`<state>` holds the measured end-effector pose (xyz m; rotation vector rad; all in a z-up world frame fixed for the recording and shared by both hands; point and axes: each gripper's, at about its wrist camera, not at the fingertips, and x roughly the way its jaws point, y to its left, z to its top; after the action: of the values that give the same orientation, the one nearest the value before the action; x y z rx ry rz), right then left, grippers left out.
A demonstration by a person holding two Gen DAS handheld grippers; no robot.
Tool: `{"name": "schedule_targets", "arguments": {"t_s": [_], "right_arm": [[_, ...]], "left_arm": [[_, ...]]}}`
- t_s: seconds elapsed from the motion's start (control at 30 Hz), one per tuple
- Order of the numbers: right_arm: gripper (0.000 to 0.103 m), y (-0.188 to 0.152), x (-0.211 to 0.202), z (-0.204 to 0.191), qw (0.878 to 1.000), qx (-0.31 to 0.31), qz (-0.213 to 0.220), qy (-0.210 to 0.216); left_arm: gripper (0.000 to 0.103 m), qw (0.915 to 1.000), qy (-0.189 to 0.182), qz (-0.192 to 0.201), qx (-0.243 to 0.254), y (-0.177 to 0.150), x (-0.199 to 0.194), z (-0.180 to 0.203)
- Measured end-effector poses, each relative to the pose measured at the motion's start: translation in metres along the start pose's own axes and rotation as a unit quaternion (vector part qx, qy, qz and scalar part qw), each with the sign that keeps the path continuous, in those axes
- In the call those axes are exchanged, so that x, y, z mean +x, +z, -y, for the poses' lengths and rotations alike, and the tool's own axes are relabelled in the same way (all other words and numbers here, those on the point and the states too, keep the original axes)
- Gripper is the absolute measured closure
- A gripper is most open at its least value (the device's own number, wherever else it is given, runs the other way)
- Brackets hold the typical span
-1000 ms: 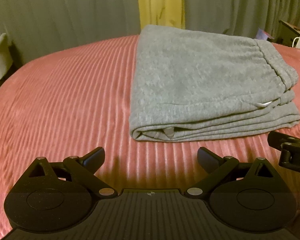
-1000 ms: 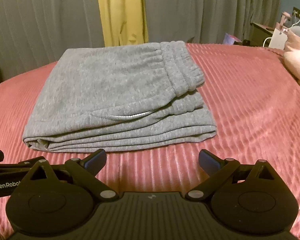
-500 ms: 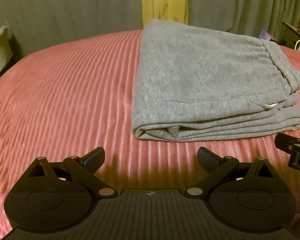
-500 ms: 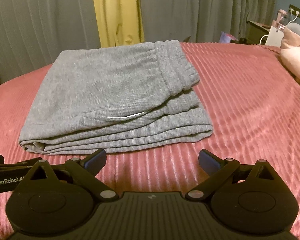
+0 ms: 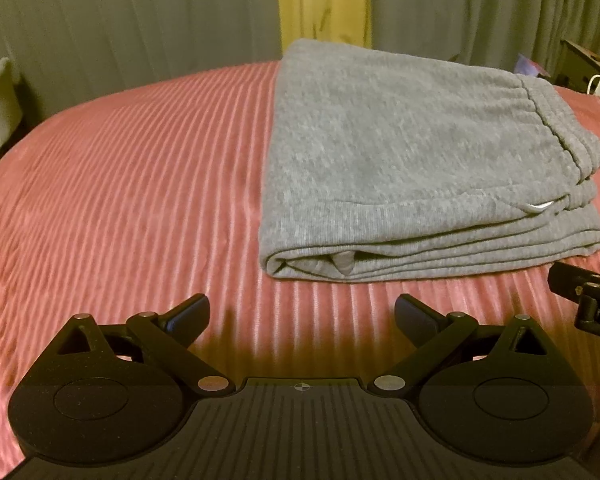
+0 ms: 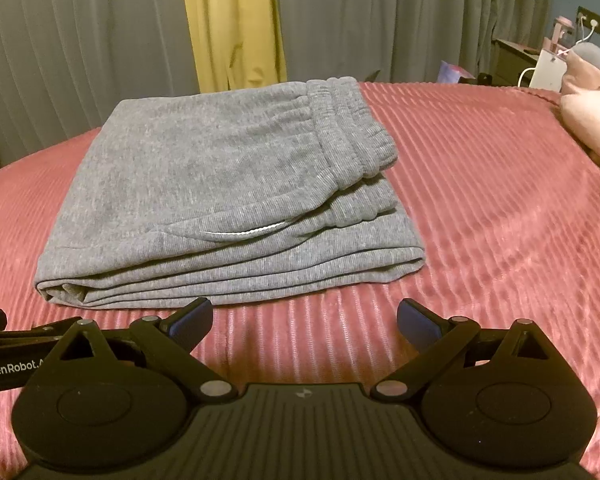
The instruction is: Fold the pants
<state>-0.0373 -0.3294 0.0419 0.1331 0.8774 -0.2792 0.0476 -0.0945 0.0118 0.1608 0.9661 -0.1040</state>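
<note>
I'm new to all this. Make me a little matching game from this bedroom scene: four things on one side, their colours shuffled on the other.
Things:
1. folded pants
2. bedspread
3. middle curtain strip
4. left tool

Colours:
A. yellow
B. black with blue finger pads
C. grey
D. ribbed pinkish red

Pairs: 1-C, 2-D, 3-A, 4-B

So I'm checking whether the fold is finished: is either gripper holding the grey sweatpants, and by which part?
Nothing is held. The left gripper and right gripper are both open and empty, short of the folded grey sweatpants on the ribbed pink bedspread.
</note>
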Motion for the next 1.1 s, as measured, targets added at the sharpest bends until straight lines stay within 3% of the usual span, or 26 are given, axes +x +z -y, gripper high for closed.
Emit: {"name": "schedule_targets", "arguments": {"t_s": [1.1], "right_arm": [[0.004,-0.0016,0.0032,0.0007,1.000,0.001,-0.007,0.001]], "left_arm": [[0.002,1.0000,0.003,-0.002,0.001,-0.0023,-0.0002,-0.0020]]}}
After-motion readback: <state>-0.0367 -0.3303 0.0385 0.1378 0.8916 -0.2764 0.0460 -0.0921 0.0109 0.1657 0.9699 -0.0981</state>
